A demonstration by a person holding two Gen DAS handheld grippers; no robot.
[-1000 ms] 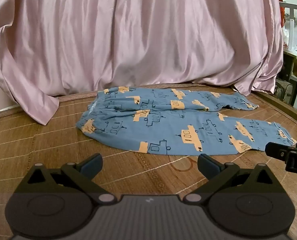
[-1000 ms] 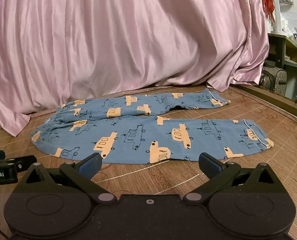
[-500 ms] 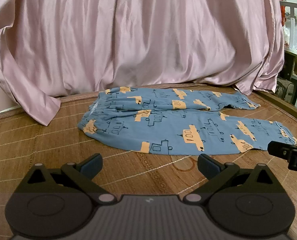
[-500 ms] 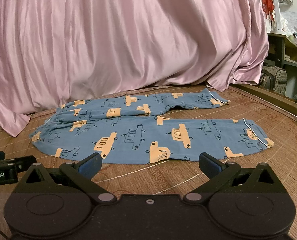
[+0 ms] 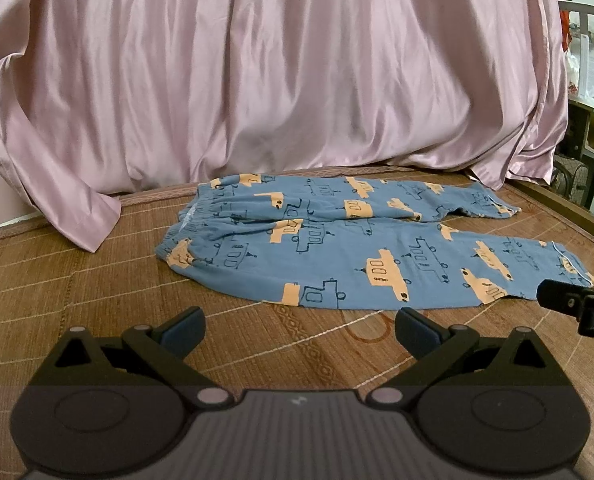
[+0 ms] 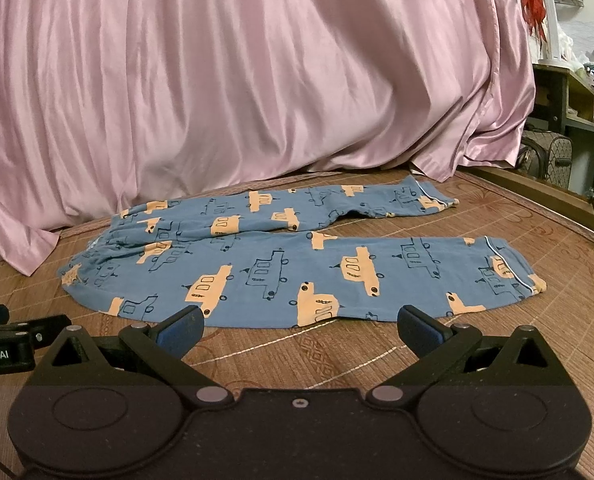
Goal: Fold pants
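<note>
Pants (image 5: 361, 248) in blue with orange vehicle prints lie flat at 12 o'clock, just beyond the left gripper (image 5: 299, 328) and right gripper (image 6: 299, 326), both with jaws spread wide and empty. They rest on a woven mat (image 5: 77, 288), waistband at 10 o'clock, before a pink satin drape (image 5: 277, 80).

The right gripper (image 5: 577, 306) is cut off by the left wrist view's right edge, its jaws unseen; the pink sheet (image 6: 237, 80) hides whatever it drapes; shelf clutter (image 6: 577, 68) is too small to identify.
</note>
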